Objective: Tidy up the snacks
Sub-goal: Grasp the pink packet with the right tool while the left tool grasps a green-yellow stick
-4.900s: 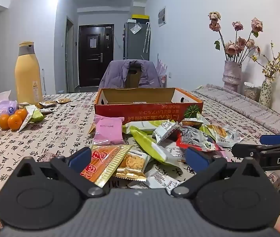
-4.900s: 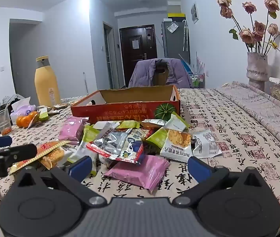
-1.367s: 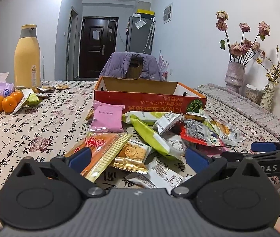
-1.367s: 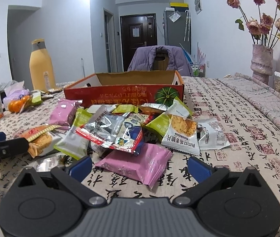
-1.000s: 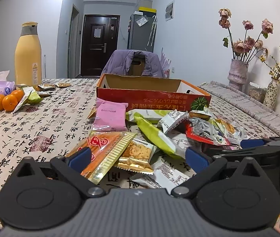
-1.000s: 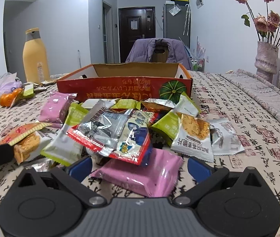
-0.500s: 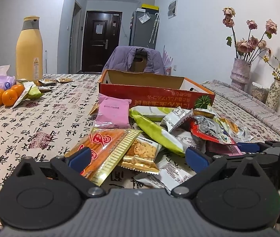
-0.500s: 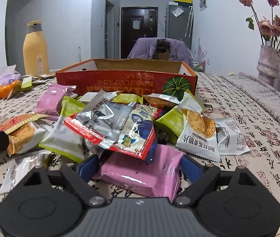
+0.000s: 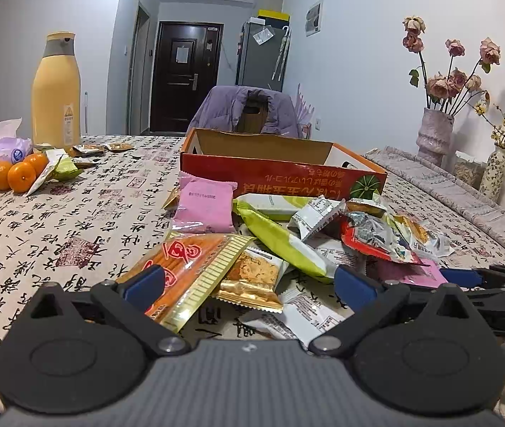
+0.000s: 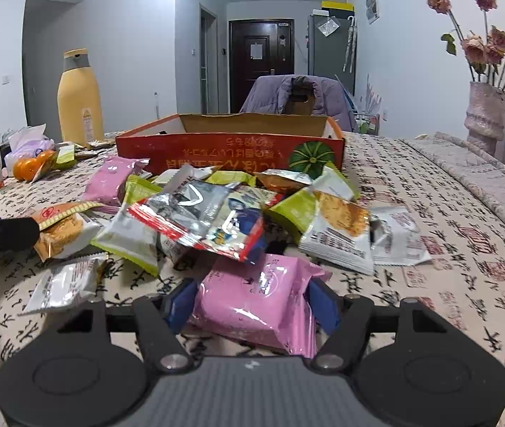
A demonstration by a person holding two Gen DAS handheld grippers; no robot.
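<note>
Pinching pink pack (image 10: 259, 299) at pile's near edge with right gripper (image 10: 250, 304); left gripper (image 9: 249, 284) spread over orange pack (image 9: 188, 267); box (image 10: 231, 151) apparently empty; nearly all sorting left.

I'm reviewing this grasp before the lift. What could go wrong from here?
The right hand-held gripper squeezes the pink packet at its near end, so it may sag or slip. The red-and-silver packet overlaps its far edge and could get dragged along. The left hand-held gripper sits open over the orange packet, close enough to nudge the pile.
</note>
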